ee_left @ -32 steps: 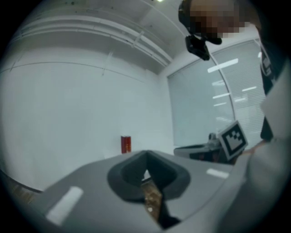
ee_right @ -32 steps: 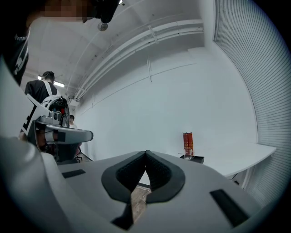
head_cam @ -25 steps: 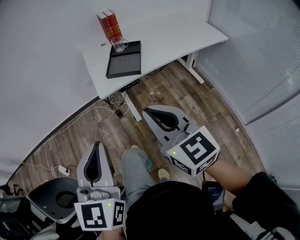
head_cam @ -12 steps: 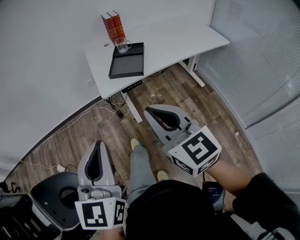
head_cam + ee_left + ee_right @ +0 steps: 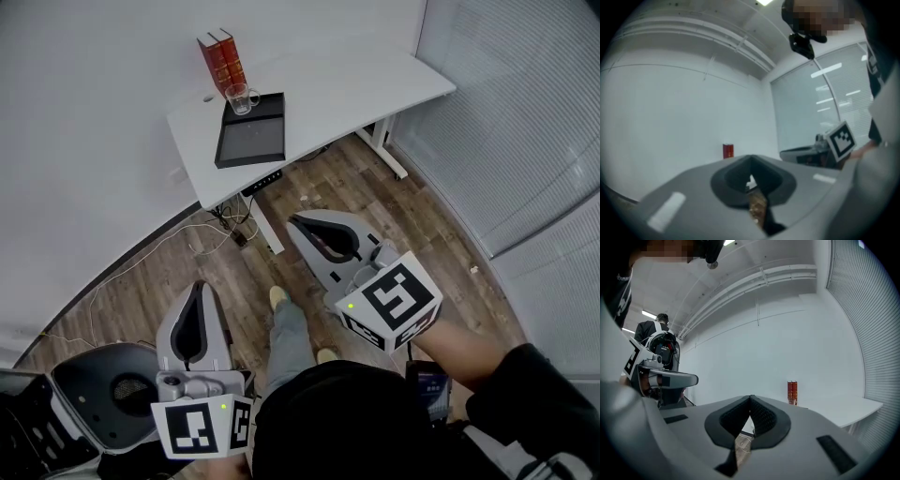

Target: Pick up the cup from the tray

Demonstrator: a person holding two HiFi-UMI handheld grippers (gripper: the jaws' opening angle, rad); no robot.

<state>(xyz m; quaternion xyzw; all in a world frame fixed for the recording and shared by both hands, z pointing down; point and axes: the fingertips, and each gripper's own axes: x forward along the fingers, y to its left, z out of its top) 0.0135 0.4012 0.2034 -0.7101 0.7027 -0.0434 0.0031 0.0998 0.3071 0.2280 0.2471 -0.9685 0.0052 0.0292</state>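
A clear glass cup [image 5: 241, 97] with a handle stands at the far end of a black tray [image 5: 249, 141] on a white desk [image 5: 356, 80], far ahead in the head view. My left gripper [image 5: 195, 298] hangs low at the left over the wooden floor, jaws shut and empty. Further right and higher, my right gripper [image 5: 298, 225] is shut too, with nothing in it. Both are well short of the desk. The jaw tips meet in the left gripper view [image 5: 751, 160] and in the right gripper view [image 5: 750, 399].
Two red books [image 5: 220, 59] stand upright behind the cup against the white wall; they also show as red books [image 5: 792, 392] in the right gripper view. Cables [image 5: 216, 225] trail on the floor under the desk. A round grey base [image 5: 108, 398] sits at lower left. Slatted blinds [image 5: 525, 112] line the right.
The view has drifted a little while the person's feet step on the floor. Both grippers keep their places and stay shut.
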